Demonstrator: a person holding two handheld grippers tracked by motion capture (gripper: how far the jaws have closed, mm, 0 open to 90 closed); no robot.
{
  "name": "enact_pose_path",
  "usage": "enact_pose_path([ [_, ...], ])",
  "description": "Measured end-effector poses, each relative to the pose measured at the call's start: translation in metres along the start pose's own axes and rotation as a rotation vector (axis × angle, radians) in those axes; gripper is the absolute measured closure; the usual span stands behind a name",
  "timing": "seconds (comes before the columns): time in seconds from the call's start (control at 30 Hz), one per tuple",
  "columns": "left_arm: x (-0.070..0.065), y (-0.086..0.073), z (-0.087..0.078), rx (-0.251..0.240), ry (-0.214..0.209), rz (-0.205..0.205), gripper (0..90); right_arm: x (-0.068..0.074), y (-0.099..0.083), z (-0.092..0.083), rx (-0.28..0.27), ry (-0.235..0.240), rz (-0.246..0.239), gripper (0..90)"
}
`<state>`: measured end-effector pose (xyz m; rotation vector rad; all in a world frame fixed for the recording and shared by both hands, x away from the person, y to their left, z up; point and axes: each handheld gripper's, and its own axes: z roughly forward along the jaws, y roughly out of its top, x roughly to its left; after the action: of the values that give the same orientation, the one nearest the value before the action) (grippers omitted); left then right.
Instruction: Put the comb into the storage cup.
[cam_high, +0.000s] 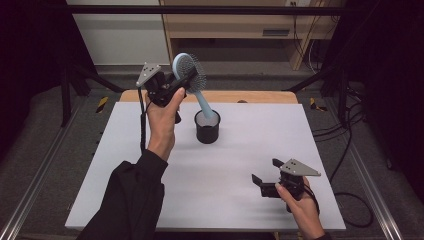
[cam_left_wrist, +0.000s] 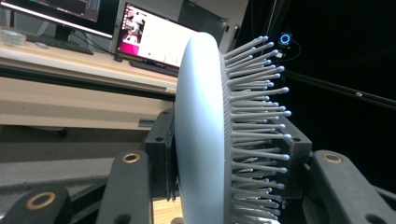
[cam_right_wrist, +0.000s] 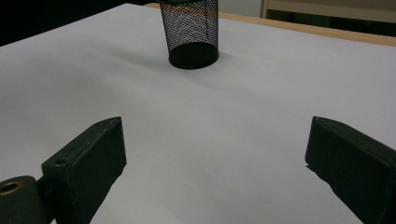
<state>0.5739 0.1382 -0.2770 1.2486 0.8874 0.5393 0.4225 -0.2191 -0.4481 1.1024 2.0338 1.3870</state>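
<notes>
A pale blue hairbrush with grey bristles is held by its head in my left gripper, which is shut on it above the back of the white table. The handle slants down into a black mesh cup. Seen close up in the left gripper view, the brush head stands edge-on between the two black jaws, bristles pointing right. My right gripper rests low near the table's front right, open with nothing between its fingers. In the right gripper view the mesh cup stands ahead of the open gripper.
The white table top lies on a wooden board whose edge shows at the back. A light wooden shelf unit stands behind the table. Monitors sit on a desk in the left gripper view. Cables trail on the floor at the right.
</notes>
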Motion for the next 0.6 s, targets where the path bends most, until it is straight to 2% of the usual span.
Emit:
enact_pose_path([
  [0.2,-0.0013,0.0012,0.0059,0.0,-0.01,0.029,51.1,-0.0001,0.0003,-0.0004,-0.007,0.0,0.002,5.5],
  [0.6,0.005,0.0023,0.01,-0.002,0.015,0.031,51.1,0.0004,-0.0003,0.0005,-0.002,0.01,-0.003,5.5],
])
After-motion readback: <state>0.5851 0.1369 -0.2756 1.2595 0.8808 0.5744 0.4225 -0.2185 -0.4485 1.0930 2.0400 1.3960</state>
